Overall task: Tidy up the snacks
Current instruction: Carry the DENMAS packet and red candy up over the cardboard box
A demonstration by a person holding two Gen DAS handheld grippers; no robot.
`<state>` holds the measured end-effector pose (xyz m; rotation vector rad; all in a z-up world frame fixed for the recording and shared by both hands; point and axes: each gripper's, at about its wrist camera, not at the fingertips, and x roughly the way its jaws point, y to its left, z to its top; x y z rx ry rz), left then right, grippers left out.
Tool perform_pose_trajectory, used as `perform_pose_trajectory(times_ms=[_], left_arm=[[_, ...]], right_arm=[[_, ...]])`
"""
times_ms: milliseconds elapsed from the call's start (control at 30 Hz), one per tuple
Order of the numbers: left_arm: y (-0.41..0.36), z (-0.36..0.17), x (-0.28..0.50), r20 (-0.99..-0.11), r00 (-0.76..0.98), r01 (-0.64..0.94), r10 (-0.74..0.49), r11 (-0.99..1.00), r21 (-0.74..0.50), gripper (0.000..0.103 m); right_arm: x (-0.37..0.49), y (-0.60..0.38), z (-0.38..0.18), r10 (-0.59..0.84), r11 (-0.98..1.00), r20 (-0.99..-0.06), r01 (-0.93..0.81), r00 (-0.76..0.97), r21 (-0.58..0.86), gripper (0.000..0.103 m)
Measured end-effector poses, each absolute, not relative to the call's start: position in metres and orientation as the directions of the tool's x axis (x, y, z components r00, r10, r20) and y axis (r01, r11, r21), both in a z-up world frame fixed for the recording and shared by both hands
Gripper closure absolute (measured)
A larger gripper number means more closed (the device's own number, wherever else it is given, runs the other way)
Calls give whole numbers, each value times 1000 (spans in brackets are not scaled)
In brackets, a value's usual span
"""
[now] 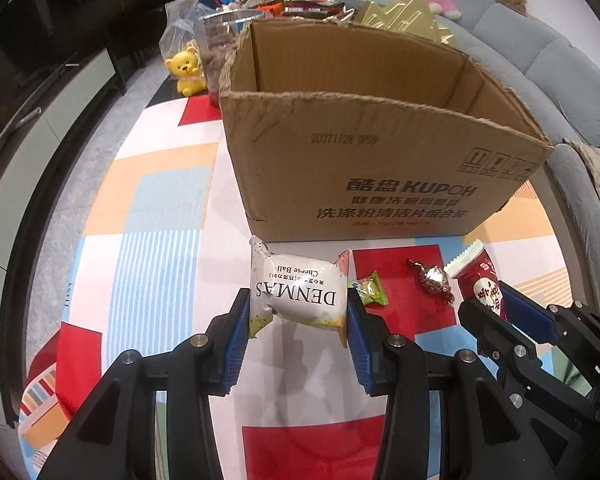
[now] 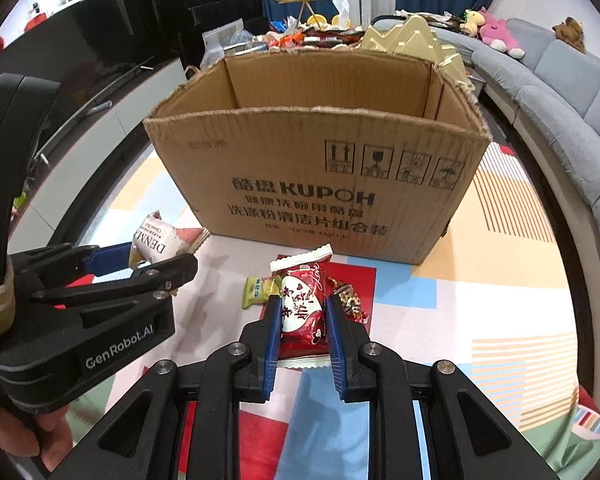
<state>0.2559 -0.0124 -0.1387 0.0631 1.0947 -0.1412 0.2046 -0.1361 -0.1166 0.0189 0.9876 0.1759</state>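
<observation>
Patterned tablecloth (image 1: pixel 160 200) lies near; left gripper (image 1: pixel 298 304) clamps the white packet (image 1: pixel 300 292), right gripper (image 2: pixel 300 320) the red packet (image 2: pixel 304 312). Clear the cardboard box (image 1: pixel 360 168) rim, then release inside.

- Brown cardboard box (image 1: pixel 340 168) with black printed lettering.
- White snack packet (image 1: pixel 300 296) with black lettering and speckled ends.
- Red snack packet (image 2: pixel 304 312) with a white panel and red script.
- Small green-wrapped sweet (image 1: pixel 372 290).
- Shiny red and silver foil sweet (image 1: pixel 434 280).
- Tablecloth (image 1: pixel 160 208) in red, peach, white and blue-striped blocks.
- Yellow bear figure (image 1: pixel 186 74).
- Grey sofa (image 2: pixel 560 76).
</observation>
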Motion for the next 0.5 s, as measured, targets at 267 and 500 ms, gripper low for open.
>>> perform_pose_trajectory(times_ms=[267, 500], left_arm=[[-16, -119, 243, -876, 476, 151, -82, 988, -10, 59], [-19, -104, 234, -863, 499, 158, -83, 987, -3, 59]], right_arm=[[202, -137, -108, 157, 986, -809, -131, 566, 100, 80], [197, -140, -94, 156, 987, -791, -127, 592, 99, 80]])
